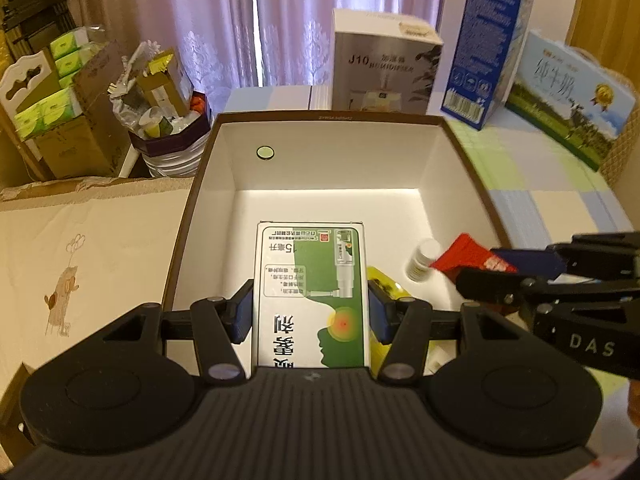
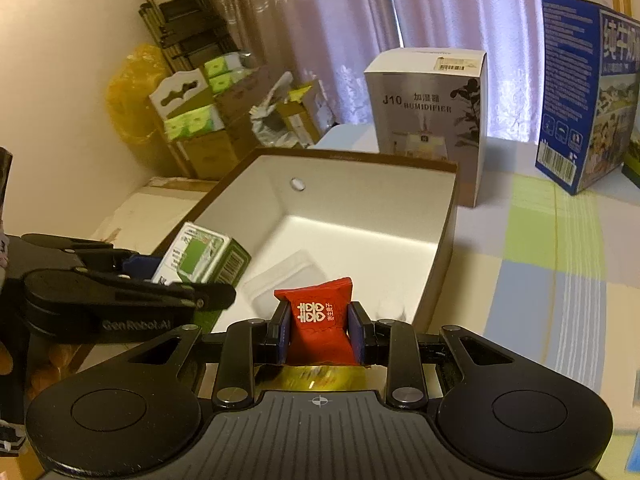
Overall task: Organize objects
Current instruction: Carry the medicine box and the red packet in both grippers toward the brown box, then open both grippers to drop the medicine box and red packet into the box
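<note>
A: What is held by the left gripper (image 1: 310, 312)?

B: A green-and-white medicine spray carton (image 1: 312, 296) is clamped between its fingers (image 1: 243, 312), which are partly closed onto the carton's two long sides. The carton is held over the open storage box (image 1: 188, 216), above its near-left part.

A: And the right gripper (image 2: 320, 334)?

B: A small red candy packet (image 2: 320, 320) with white double-happiness print is pinched there; the fingers are nearly closed, pressed against both sides of the packet. It is held over the near rim of the same box.

A: What is seen inside the box?

B: A small white bottle (image 1: 422, 260) is seen lying near the right wall, a yellow item (image 1: 384, 280) is partly hidden behind the left gripper, and a clear plastic tray (image 2: 280, 280) lies on the white floor.

A: Where is the box placed?

B: On the checked surface (image 1: 552, 200), at its left edge. A humidifier carton (image 1: 384, 60) and a blue milk carton (image 1: 484, 52) are stood along the far edge, behind the box.
</note>
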A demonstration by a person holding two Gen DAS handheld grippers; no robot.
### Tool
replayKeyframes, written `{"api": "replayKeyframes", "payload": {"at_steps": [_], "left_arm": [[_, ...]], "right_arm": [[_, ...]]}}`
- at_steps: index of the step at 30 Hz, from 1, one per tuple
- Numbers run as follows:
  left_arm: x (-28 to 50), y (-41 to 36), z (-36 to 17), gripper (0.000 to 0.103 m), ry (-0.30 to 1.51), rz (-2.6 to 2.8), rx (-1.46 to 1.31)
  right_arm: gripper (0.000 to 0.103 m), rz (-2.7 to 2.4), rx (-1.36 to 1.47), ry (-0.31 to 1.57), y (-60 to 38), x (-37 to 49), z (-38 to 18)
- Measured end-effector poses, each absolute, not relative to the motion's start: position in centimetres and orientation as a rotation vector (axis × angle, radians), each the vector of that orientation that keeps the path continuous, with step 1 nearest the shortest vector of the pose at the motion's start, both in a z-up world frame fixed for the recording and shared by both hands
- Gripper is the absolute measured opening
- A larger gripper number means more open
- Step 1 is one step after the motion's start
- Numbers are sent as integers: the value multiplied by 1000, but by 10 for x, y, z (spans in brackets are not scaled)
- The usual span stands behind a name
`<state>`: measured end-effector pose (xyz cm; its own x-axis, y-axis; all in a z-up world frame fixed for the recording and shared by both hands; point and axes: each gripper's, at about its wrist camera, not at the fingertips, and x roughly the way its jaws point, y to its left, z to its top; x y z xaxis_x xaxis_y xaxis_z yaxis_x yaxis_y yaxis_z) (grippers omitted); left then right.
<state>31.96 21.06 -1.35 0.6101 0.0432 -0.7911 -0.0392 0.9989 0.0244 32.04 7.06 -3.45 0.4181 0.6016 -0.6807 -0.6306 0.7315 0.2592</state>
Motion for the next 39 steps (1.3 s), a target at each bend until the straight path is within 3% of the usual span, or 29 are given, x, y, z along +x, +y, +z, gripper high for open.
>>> {"api": "replayKeyframes", "payload": {"at_steps": [20, 26, 31, 39], "left_arm": [[449, 223, -57, 52, 956, 7, 136], [455, 222, -52, 67, 904, 5, 150], [451, 227, -48, 69, 898, 9, 125], [434, 236, -39, 74, 896, 14, 74]], "right_arm": [[27, 713, -130, 850, 112, 409, -60], [27, 706, -129, 851, 113, 416, -61], [27, 710, -120, 856, 116, 420, -61], [40, 722, -137, 833, 113, 413, -55]]}}
